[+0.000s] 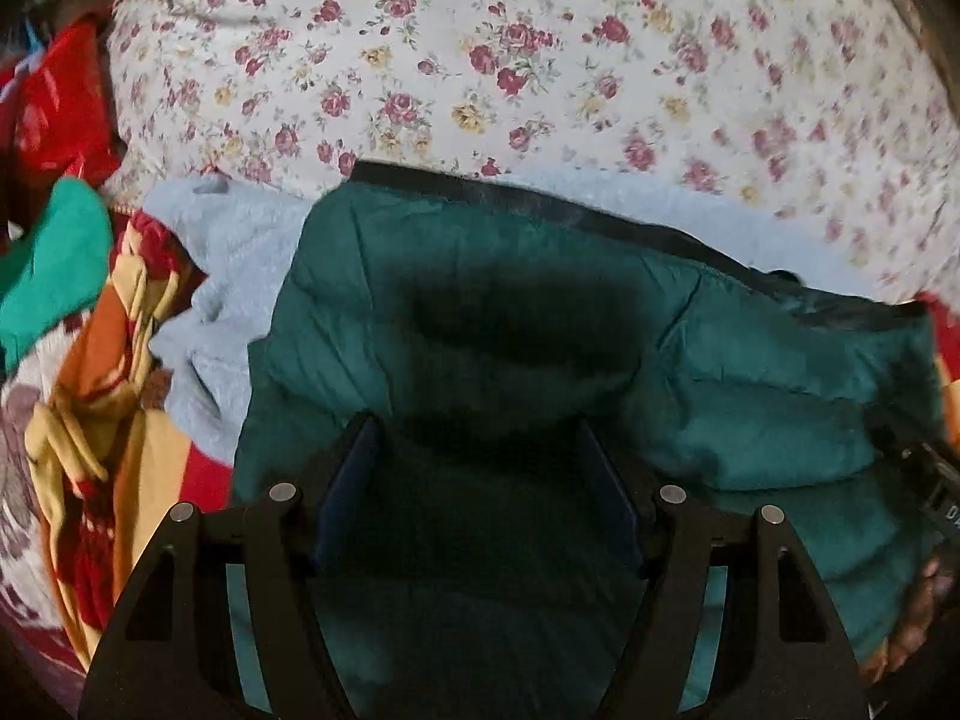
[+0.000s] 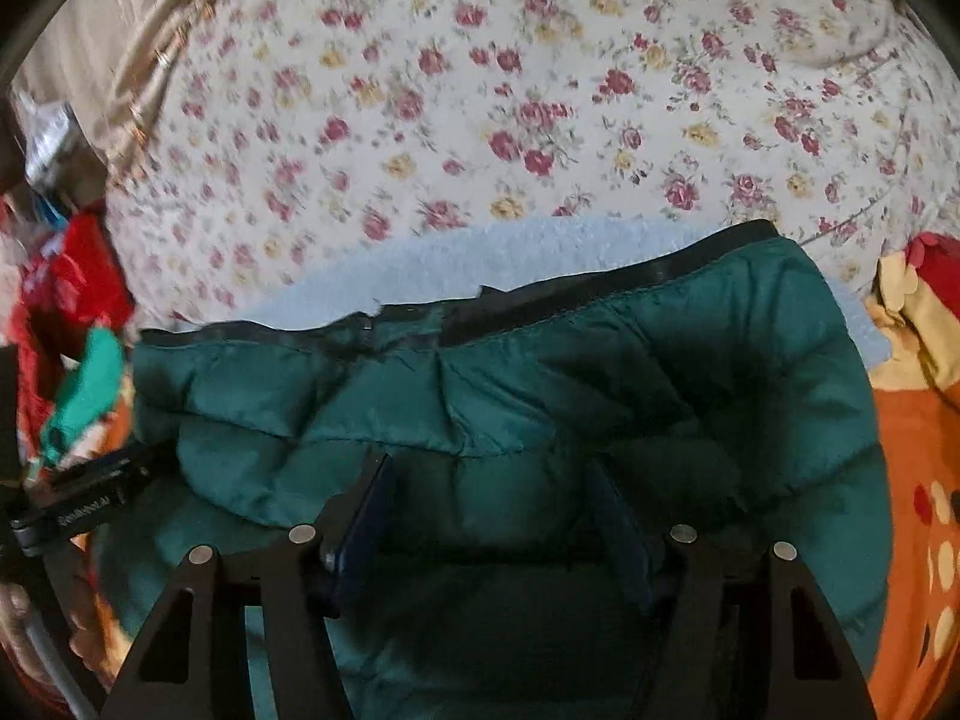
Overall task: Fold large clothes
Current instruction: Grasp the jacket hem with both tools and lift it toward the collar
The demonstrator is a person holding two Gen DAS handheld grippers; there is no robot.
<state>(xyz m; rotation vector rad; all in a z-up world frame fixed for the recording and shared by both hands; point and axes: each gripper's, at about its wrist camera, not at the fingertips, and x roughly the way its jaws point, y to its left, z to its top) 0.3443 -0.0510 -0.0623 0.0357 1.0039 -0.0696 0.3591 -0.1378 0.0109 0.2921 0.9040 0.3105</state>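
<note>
Green quilted jacket (image 1: pixel 480 300) on floral bedspread (image 1: pixel 540 60)

Bed, covered by a white sheet (image 1: pixel 540 60) printed with small red and yellow roses, rumpled toward the far edge. Directly on the sheet: a pale blue fleece (image 1: pixel 228 276), spread flat and showing along the far side and left of a dark green quilted jacket (image 1: pixel 480 300) that lies on top of it, black-trimmed edge toward the far side. Near the left edge, a heap of red cloth (image 1: pixel 60 102) and a bright green piece (image 1: pixel 54 264). Along the near side, an orange, yellow and red patterned blanket (image 2: pixel 918 480), running under the fleece and jacket.
</note>
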